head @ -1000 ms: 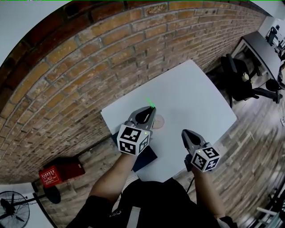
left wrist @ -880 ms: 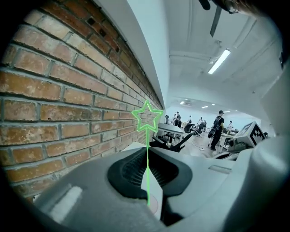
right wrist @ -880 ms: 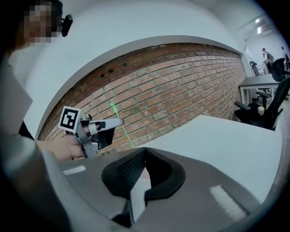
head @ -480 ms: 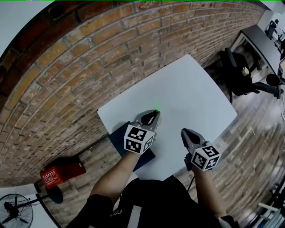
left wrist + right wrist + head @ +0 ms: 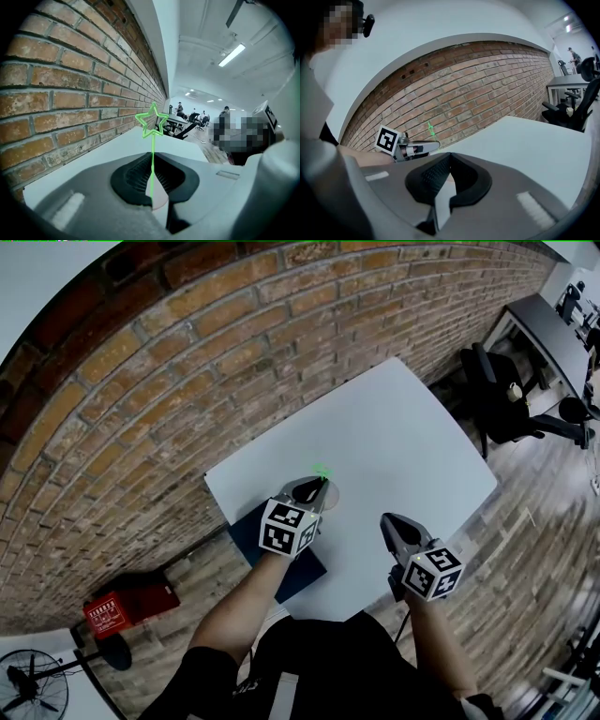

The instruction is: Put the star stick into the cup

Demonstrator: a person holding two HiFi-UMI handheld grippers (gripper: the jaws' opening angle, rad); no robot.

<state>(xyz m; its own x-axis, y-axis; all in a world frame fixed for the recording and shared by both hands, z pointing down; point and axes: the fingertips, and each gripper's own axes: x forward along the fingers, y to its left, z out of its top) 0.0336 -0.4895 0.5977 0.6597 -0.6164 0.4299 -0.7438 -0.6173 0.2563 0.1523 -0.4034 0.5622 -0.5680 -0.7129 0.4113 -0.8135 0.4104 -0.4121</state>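
Observation:
A thin green star stick [image 5: 152, 124] stands upright between the jaws of my left gripper [image 5: 151, 159], which is shut on its stem. In the head view this gripper [image 5: 320, 485] hovers over the small pale cup [image 5: 334, 493] on the white table [image 5: 403, 446], with the star [image 5: 322, 471] just beyond its tip. A bit of the cup [image 5: 158, 195] shows under the jaws, and the stick's lower end is hidden. My right gripper [image 5: 387, 518] hangs apart near the table's front edge, shut and holding nothing [image 5: 449, 157]. It looks across at the left gripper [image 5: 417, 148].
A brick wall [image 5: 187, 381] runs along the table's far left side. A dark blue seat [image 5: 302, 577] sits under my left arm. On the floor are a red box [image 5: 127, 606] and a fan [image 5: 28, 681]. An office chair [image 5: 506, 399] and desks stand at the right.
My left gripper has sunk toward the table with the star stick, ending over the cup. The right gripper has stayed where it was.

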